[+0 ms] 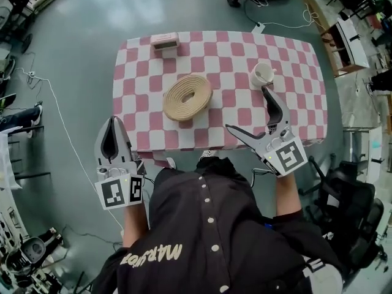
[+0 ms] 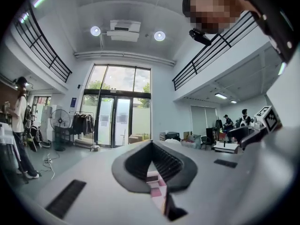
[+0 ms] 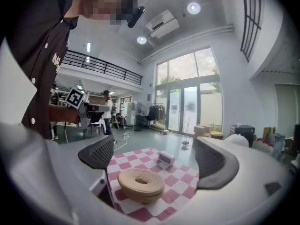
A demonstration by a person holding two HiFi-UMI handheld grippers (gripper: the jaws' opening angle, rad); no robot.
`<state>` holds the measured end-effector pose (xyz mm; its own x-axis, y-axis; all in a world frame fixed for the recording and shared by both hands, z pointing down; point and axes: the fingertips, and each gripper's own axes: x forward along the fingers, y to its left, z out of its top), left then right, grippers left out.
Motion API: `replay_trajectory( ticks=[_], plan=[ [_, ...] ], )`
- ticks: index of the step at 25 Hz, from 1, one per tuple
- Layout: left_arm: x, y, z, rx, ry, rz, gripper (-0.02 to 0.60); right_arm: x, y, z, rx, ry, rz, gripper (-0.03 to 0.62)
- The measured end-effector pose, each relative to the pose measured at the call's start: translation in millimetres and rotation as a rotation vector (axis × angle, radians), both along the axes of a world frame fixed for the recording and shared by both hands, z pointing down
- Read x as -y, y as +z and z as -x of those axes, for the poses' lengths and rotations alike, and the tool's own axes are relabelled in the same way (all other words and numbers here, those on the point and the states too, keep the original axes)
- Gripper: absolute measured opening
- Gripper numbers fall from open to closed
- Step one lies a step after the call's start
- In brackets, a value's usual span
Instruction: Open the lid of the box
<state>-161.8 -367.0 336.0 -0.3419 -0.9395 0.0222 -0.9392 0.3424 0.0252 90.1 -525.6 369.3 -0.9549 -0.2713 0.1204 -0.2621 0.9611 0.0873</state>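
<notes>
A small pink box (image 1: pixel 165 42) sits shut at the far edge of the checked table (image 1: pixel 294 106), well apart from both grippers. The right gripper (image 1: pixel 246 109) gapes wide; the left gripper (image 1: pixel 112 124) is pinched together, empty. The box looks light and rigid, best taken at the lid's edge.

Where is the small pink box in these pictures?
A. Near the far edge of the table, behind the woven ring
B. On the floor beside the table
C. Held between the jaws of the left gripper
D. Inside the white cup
A: the box stands on the checked table near its far edge, beyond the woven ring, and both the left gripper and the right gripper are at the near side, away from it.
</notes>
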Motion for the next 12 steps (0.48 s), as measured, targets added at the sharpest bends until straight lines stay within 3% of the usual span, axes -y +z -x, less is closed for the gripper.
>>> replay_trajectory(
  ticks=[6,8,12],
  plan=[
    [-37,15,1,-0.016,-0.147,0.049,0.011,-20,68,41,-0.293,-0.380,-0.014,0.534],
    [-51,19,6,-0.027,-0.186,0.063,0.011,-27,93,54,-0.391,-0.473,-0.039,0.534],
    [-66,24,14,-0.048,-0.221,0.075,0.011,-37,138,82,-0.475,-0.612,-0.061,0.528]
  ],
)
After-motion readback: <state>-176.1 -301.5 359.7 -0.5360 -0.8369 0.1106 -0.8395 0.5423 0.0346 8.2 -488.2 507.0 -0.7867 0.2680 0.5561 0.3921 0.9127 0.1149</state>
